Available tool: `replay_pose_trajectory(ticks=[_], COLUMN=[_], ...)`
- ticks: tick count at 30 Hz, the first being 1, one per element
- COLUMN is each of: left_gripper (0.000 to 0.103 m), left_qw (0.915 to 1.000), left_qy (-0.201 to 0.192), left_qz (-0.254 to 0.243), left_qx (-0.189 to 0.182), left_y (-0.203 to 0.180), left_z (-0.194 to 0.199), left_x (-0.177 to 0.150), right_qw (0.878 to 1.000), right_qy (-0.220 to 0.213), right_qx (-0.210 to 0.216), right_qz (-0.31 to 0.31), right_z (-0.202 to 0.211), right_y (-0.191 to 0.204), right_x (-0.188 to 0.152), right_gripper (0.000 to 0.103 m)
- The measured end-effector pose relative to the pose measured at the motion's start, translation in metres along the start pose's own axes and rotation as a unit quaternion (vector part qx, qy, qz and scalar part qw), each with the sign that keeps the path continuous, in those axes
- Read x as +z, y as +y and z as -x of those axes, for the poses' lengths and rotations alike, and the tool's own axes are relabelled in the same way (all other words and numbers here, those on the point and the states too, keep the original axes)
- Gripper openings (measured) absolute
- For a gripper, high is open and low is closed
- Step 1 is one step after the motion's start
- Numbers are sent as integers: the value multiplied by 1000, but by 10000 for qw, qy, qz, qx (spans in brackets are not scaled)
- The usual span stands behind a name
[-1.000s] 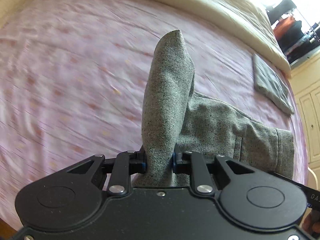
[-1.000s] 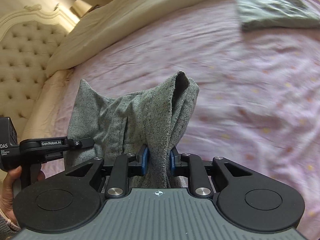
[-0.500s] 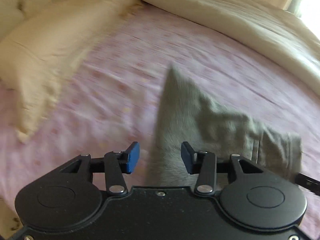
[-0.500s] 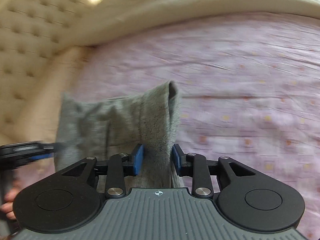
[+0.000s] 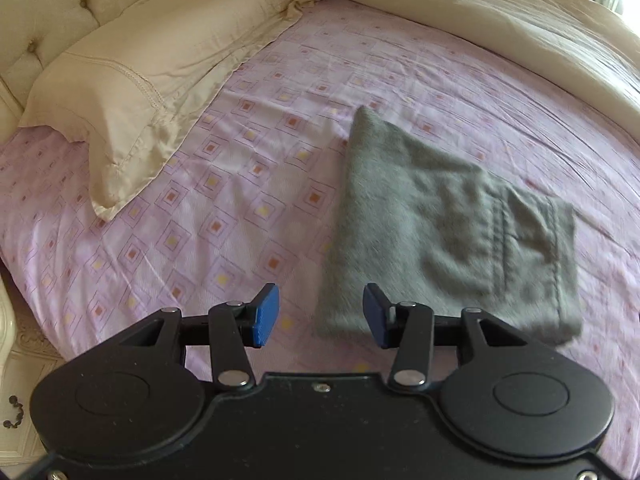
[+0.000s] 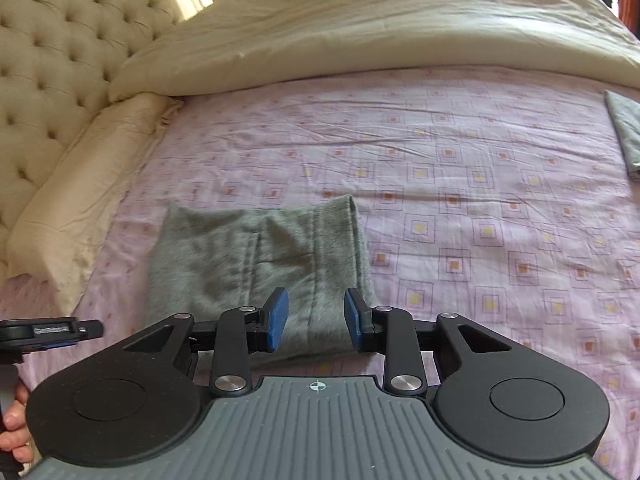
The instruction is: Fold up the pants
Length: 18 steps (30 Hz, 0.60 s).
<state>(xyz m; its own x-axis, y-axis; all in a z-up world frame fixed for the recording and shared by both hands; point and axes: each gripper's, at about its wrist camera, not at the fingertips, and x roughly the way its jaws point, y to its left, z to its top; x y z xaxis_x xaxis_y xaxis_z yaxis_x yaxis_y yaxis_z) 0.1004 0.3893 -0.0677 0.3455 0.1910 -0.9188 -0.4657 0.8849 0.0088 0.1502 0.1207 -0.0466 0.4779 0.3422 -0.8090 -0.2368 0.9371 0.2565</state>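
The grey pants (image 5: 440,232) lie folded into a compact packet on the pink patterned sheet (image 5: 200,216), pocket seam facing up. My left gripper (image 5: 320,316) hovers open over the packet's near left corner, blue pads clear of the cloth. In the right wrist view the same pants (image 6: 260,256) lie flat ahead of my right gripper (image 6: 316,320). Its jaws stand apart over the packet's near right edge, with the fabric below and between them and not pinched. A hand (image 6: 14,424) holding the other device shows at the lower left edge.
A cream pillow (image 5: 152,80) lies left of the pants against the tufted headboard (image 6: 52,60). A rolled cream duvet (image 6: 380,28) runs along the far side. Another folded grey garment (image 6: 626,136) sits at the right edge. A white nightstand (image 5: 16,380) stands beside the bed.
Both grippers were shut on upright folds of the pants a second ago. They have since let go, and the pants now lie flat on the sheet. Both views have swung towards the headboard.
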Motion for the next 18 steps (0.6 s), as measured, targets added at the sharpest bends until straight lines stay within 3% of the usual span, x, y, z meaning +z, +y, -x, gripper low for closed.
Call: replay_pose_trajectory(ticks=[9,18], left_gripper=[61,64], left_qw=[9994,9974], left_qy=[-231,-611], left_qz=[-258,-392], left_qx=[-80,-11], left_y=[-48,-71], left_z=[63,102], left_x=[-46,-57], right_qw=[9980,9951], right_qy=[-258,-588], right_qx=[71,192], right_qz=[578,771], right_z=[54,83], right_y=[12,8], right_x=[-22,-23], right_gripper=[29,30])
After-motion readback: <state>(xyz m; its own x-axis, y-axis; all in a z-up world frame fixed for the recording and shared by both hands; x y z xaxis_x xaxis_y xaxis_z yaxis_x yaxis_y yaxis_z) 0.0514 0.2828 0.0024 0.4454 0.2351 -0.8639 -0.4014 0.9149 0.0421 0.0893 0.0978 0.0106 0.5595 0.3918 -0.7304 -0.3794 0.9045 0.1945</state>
